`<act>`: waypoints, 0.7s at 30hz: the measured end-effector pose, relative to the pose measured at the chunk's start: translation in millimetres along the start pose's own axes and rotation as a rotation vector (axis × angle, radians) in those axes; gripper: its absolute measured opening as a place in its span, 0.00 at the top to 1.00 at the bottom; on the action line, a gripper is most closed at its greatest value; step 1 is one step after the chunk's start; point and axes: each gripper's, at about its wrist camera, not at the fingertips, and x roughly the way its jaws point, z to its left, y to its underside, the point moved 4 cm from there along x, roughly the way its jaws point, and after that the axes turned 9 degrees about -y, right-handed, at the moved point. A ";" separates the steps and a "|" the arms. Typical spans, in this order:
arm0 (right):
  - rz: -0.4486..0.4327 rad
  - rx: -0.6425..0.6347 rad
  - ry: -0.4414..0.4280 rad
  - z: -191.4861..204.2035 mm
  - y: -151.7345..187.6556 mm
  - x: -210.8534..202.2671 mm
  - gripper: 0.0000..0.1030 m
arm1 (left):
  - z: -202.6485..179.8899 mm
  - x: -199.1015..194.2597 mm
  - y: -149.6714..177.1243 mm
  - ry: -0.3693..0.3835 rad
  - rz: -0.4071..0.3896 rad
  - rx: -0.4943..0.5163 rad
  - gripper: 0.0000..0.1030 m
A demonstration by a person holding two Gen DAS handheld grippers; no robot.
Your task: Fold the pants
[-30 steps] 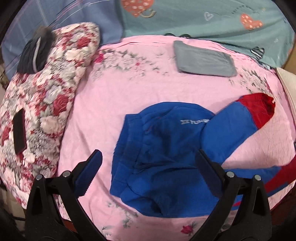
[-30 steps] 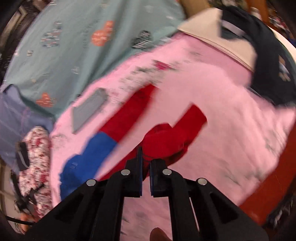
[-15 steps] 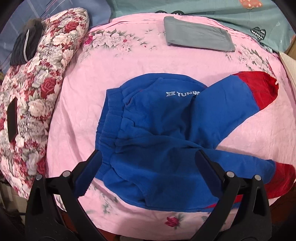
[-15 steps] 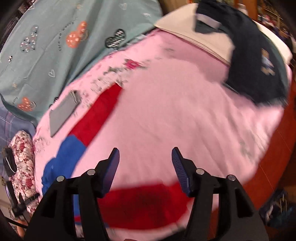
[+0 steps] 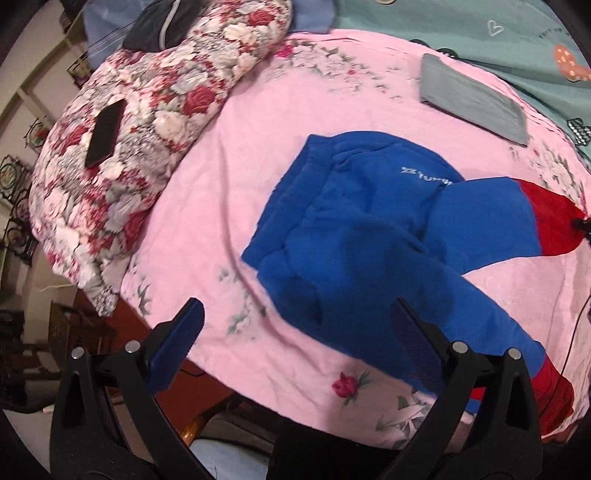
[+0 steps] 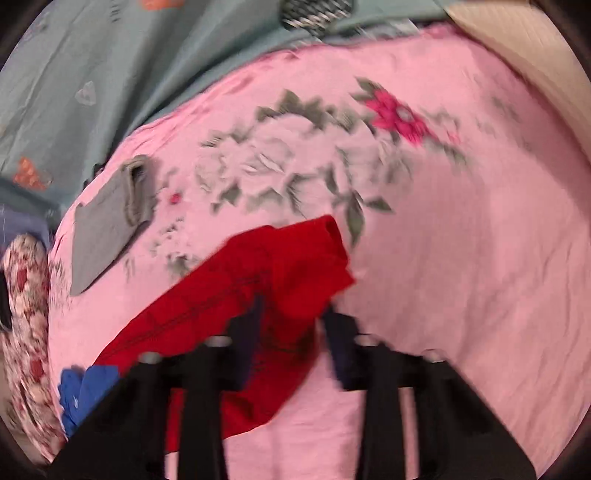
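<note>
Blue pants (image 5: 354, 236) with red cuffs lie crumpled on the pink floral bedspread (image 5: 288, 122), legs spread toward the right. My left gripper (image 5: 295, 310) hangs open above the near bed edge, its right finger over the nearer blue leg, holding nothing. In the right wrist view, the far leg's red cuff (image 6: 288, 266) lies between the fingers of my right gripper (image 6: 293, 306), whose jaws are closing and still stand apart. The right gripper's tip (image 5: 583, 223) shows at that cuff in the left wrist view. The nearer red cuff (image 5: 554, 387) hangs at the bed's front edge.
A folded grey garment (image 5: 472, 99) (image 6: 107, 229) lies at the back of the bed. A floral pillow (image 5: 140, 122) carries a dark phone (image 5: 105, 133) and a dark item (image 5: 159, 26). A teal heart-print sheet (image 5: 480, 26) lies behind. A beige panel (image 6: 535, 70) borders the right.
My right gripper let go of the nearer red cuff, opened, swung to the far leg's cuff and is narrowing around it. My left gripper drifted left toward the bed edge, still open.
</note>
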 end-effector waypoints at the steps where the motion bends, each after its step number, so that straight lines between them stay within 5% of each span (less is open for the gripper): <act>1: -0.035 -0.030 -0.011 2.8 -6.1 -14.9 0.85 | 1.5 -0.5 0.9 -0.016 0.004 -0.001 0.02; 6: -0.187 0.042 -0.105 -30.8 -2.9 -109.5 0.86 | -4.1 0.7 -9.1 -0.043 -0.002 0.004 0.02; 8: -0.150 0.088 -0.063 -60.2 17.6 -119.1 0.76 | -7.8 3.8 -15.1 -0.040 -0.006 0.013 0.02; 10: -0.007 0.155 0.031 -97.1 44.0 -103.6 0.53 | -13.4 10.3 -24.1 -0.029 -0.010 0.043 0.02; 12: 0.066 0.268 0.121 -129.9 67.1 -102.1 0.53 | -16.2 16.9 -37.7 -0.022 -0.031 0.078 0.02; 14: 0.016 0.393 0.096 -145.2 83.9 -121.8 0.52 | -15.3 24.0 -59.1 0.001 -0.079 0.109 0.02; 17: -0.035 0.321 0.079 -114.0 90.7 -146.3 0.50 | -18.4 44.9 -97.5 0.120 -0.133 0.166 0.02; 21: 0.029 -0.031 -0.016 8.4 93.7 -136.6 0.47 | -32.6 93.2 -144.1 0.263 -0.120 0.285 0.02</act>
